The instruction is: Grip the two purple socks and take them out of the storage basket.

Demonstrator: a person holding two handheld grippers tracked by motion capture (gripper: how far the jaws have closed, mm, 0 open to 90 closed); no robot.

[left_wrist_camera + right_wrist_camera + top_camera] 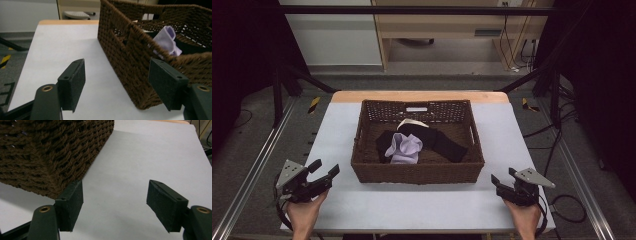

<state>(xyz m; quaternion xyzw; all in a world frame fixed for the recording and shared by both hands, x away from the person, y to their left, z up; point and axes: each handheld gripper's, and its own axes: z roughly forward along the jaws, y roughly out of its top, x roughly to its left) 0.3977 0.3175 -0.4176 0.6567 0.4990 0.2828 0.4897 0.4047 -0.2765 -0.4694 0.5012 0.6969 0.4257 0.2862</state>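
Note:
A brown woven basket (362, 150) stands in the middle of the white table (337, 130). Inside it lie a black garment (444, 142), a lilac cloth (404, 148) and a cream piece (409, 122) at the back. My left gripper (324, 169) rests at the table's front left, open and empty, just left of the basket's front corner (140, 82). The lilac cloth (166, 40) peeks over the basket rim in the left gripper view. My right gripper (503, 177) sits at the front right, open and empty, next to the basket's right front corner (50, 157).
Metal frame rails (257, 165) run along both sides of the table. Cables (567, 205) trail on the floor at the right. A wooden bench (442, 30) stands behind the table. Bare table surface (412, 205) lies in front of the basket.

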